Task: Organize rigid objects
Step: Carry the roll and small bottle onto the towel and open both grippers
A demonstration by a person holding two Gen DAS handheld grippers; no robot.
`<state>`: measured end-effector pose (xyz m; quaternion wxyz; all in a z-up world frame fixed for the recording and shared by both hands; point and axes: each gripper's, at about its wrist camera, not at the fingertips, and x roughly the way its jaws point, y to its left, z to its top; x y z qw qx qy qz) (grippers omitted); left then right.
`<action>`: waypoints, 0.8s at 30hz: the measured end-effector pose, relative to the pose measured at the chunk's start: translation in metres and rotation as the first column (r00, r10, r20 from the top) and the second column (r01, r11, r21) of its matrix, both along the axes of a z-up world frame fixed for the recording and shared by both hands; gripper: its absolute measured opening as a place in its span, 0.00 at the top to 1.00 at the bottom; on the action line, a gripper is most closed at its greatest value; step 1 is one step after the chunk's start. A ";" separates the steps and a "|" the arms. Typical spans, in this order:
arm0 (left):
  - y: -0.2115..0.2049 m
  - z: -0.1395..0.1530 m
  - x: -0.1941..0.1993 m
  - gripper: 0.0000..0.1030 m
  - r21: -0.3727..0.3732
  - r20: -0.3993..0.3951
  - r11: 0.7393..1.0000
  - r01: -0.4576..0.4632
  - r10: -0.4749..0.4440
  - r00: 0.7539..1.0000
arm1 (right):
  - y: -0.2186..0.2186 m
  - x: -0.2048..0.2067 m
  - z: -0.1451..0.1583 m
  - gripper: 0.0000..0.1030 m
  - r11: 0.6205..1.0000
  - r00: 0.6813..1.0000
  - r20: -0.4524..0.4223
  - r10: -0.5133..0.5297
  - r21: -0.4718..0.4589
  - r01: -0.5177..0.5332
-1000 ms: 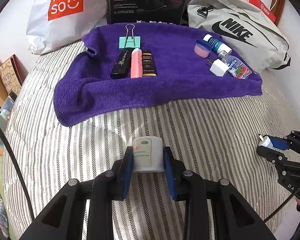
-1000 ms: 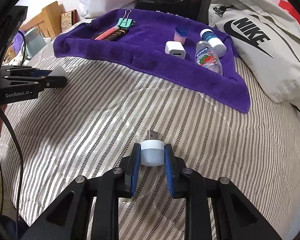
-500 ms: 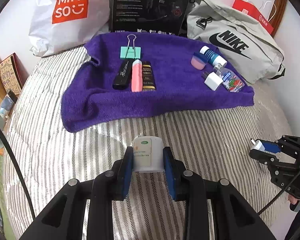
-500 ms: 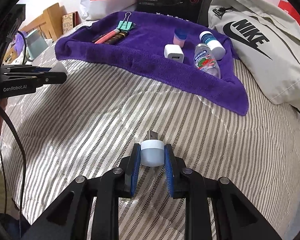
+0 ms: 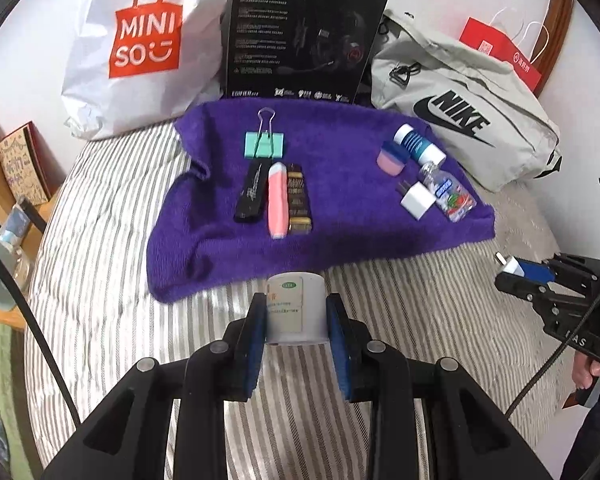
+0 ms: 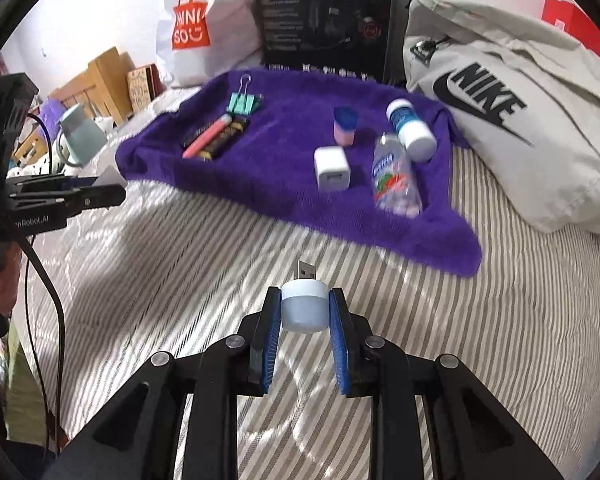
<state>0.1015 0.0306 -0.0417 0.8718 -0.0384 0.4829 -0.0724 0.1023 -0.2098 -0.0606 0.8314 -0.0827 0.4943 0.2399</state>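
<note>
My left gripper (image 5: 296,312) is shut on a white jar with a green label (image 5: 295,305), held above the striped bed just short of the purple towel (image 5: 340,232). My right gripper (image 6: 305,308) is shut on a small white USB light (image 6: 304,307), its plug pointing at the towel (image 6: 284,184). On the towel's left lie a teal binder clip (image 5: 265,145), a black tube (image 5: 254,192), a pink tube (image 5: 278,199) and a brown-gold tube (image 5: 298,199). On its right lie a pink-blue cap (image 5: 392,158), a white-blue bottle (image 5: 418,144), a white charger (image 5: 418,200) and a clear bottle (image 5: 448,194).
Behind the towel stand a white MINISO bag (image 5: 140,44), a black headset box (image 5: 304,36), a grey Nike bag (image 5: 464,116) and a red paper bag (image 5: 504,52). The striped bedspread (image 5: 100,280) surrounds the towel. Wooden furniture and clutter border the bed's left edge (image 6: 100,80).
Both grippers have risen and drawn back with their loads, so the towel and its items look smaller and farther away. Neither grip has altered.
</note>
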 end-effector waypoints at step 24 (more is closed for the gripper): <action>0.029 0.001 0.058 0.72 -0.018 -0.002 1.000 -0.022 0.022 1.000 | 0.073 0.104 -0.032 0.77 0.998 0.996 -0.072 0.059 0.009 -0.059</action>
